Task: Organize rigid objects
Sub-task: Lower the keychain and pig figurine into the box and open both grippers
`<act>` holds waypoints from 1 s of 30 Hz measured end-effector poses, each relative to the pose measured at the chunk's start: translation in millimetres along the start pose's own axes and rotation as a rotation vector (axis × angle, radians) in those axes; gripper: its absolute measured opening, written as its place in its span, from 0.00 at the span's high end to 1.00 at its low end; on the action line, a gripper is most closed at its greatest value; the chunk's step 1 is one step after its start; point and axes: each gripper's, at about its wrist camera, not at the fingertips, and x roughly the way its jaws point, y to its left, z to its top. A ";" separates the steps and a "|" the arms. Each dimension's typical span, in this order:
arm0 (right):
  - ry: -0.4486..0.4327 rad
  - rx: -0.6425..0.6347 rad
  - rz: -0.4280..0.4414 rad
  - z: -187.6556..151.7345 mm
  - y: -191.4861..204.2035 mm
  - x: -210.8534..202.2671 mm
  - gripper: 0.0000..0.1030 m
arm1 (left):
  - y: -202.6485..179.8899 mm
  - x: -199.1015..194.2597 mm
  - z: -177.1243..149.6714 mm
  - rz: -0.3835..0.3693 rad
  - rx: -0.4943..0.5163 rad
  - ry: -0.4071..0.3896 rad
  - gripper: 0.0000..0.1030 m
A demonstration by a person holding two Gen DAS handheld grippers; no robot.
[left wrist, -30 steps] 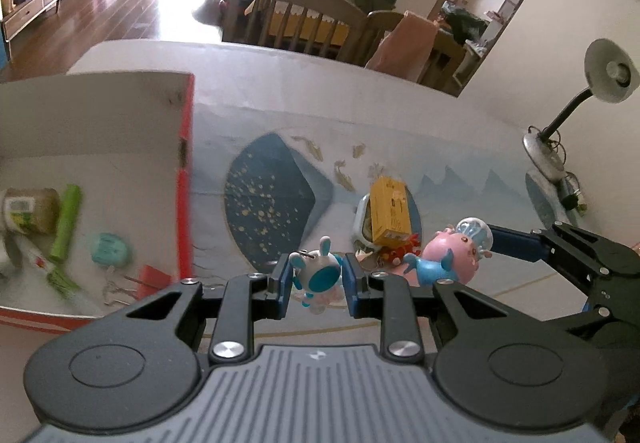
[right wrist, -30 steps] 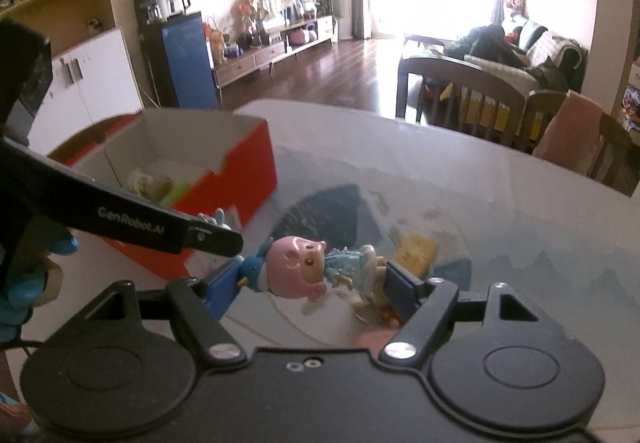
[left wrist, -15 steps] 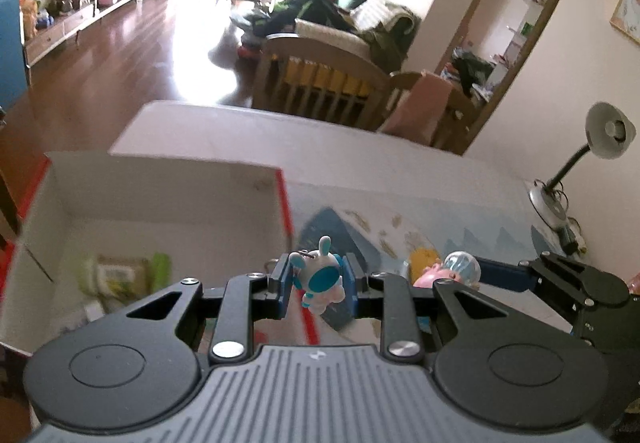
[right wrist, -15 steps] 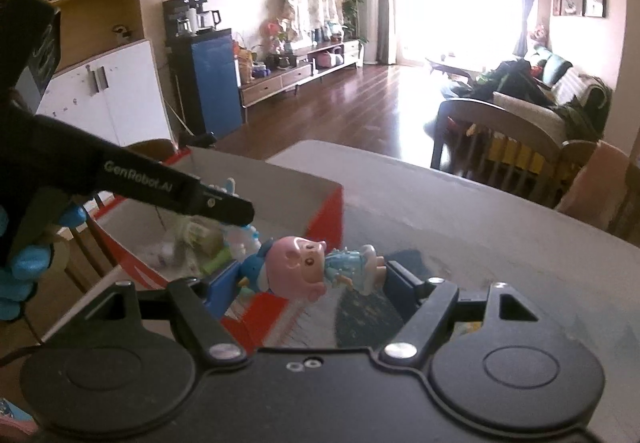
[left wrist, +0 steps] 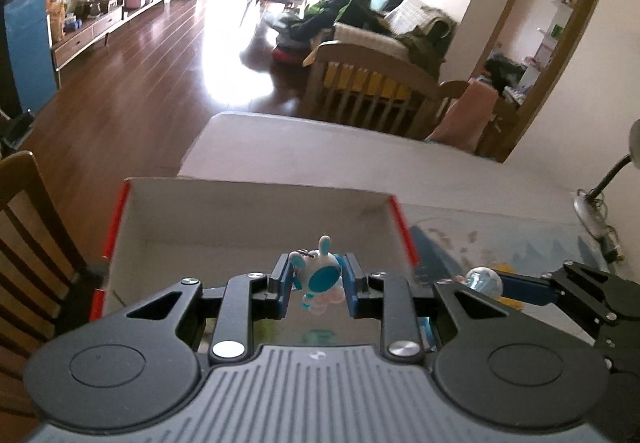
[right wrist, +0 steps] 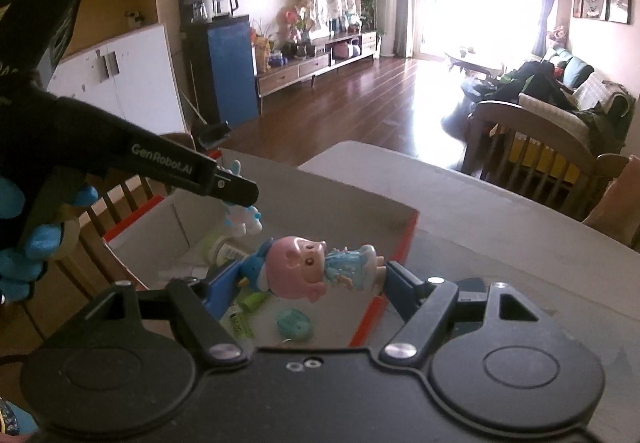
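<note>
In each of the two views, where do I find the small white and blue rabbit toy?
Left wrist view: the rabbit toy is at lower centre, clamped in the left gripper, in front of the open box.
Right wrist view: the same toy is at middle left, hanging below the tip of the left gripper, over the box.
Shared landmark: the red-edged box appears in both views.

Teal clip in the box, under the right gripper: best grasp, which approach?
Take the teal clip across its rounded body, from straight above. It appears to lie flat on the box floor, with a green tube just to its left. The right gripper first has to drop the pig figure.
</note>
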 end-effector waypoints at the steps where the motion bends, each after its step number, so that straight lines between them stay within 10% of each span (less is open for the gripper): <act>1: 0.009 -0.007 -0.003 -1.2 1.9 4.4 0.26 | 5.7 4.9 1.0 0.004 -0.005 0.009 0.75; 30: 0.261 -0.079 -0.035 -11.9 46.1 102.5 0.26 | 18.2 134.2 -13.0 -0.015 0.085 0.270 0.75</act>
